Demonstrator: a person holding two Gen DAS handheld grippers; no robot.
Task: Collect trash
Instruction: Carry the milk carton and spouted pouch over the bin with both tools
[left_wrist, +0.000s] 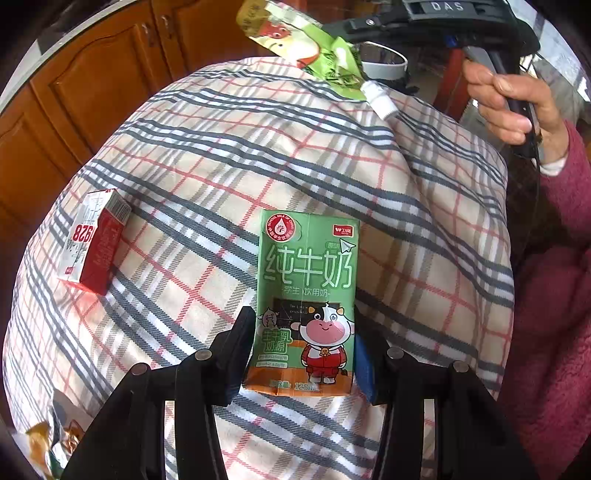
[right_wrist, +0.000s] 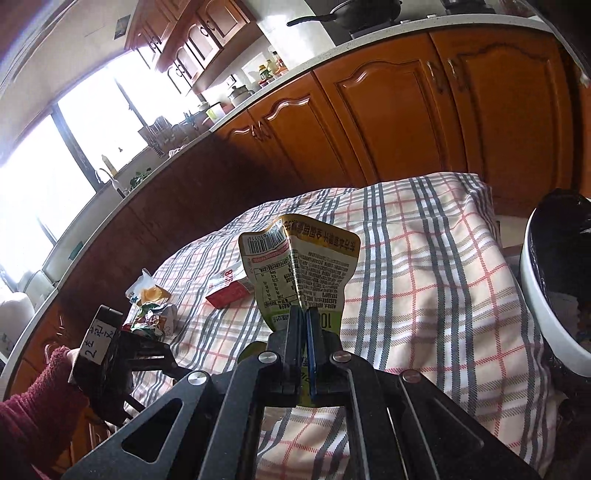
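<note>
Red carton (left_wrist: 94, 242) lies beside green milk carton (left_wrist: 308, 302).

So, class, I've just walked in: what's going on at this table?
A person is clearing trash off a checked tablecloth with two handheld grippers. The left gripper straddles a green milk carton, fingers at its sides. The right gripper is shut on a drink pouch, lifted near a white bin. A red carton and crumpled wrappers remain.
</note>
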